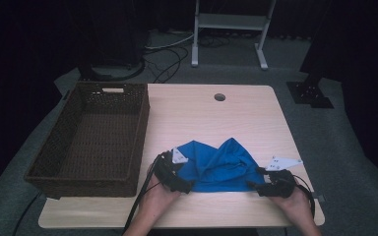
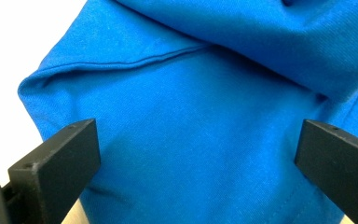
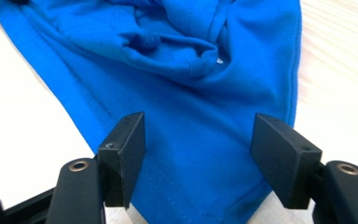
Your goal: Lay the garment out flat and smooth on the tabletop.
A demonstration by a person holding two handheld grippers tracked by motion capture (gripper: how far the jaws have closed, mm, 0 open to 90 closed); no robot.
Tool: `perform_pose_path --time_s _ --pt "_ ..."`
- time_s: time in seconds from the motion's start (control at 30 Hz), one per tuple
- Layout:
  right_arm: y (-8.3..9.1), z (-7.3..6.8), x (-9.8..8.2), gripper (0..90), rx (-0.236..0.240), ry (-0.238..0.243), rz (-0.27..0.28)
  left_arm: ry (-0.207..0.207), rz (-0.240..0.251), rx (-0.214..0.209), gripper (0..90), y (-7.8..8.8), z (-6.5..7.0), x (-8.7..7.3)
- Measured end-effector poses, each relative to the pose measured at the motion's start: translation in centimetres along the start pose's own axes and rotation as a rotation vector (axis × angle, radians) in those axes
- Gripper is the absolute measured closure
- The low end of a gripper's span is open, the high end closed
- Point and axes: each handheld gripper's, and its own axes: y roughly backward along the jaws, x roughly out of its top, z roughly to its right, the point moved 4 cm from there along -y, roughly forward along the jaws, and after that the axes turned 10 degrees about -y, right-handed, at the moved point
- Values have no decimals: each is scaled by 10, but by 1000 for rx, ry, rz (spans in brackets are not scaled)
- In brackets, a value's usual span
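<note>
A grey carpet (image 1: 325,128) lies under dim light, a white stand (image 1: 229,22) behind, walls perhaps dark.

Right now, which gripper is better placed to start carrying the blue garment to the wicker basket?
Left, probably. The left gripper sits at the blue garment's edge nearest the wicker basket, jaws open over cloth. The right gripper, also open, is at the far corner.

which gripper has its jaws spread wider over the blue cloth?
The left gripper: in its own view the jaws stand near the picture's two edges. The right gripper has its jaws closer together. Both are open over the blue cloth, neither pinching it.
</note>
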Motion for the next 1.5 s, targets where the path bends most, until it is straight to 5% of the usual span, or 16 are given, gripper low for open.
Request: perform_pose_path --time_s 0.3,0.57,1.0,1.5 --pt "6 -7 -1 330 -18 19 -4 -1 38 4 0 6 9 -7" --pt "15 -6 14 349 -10 5 86 1 48 8 0 5 9 -8" --pt "10 -13 38 365 52 20 145 1 48 7 0 5 9 -8" --pt "-15 -43 72 384 164 90 185 4 49 7 0 5 10 -8"
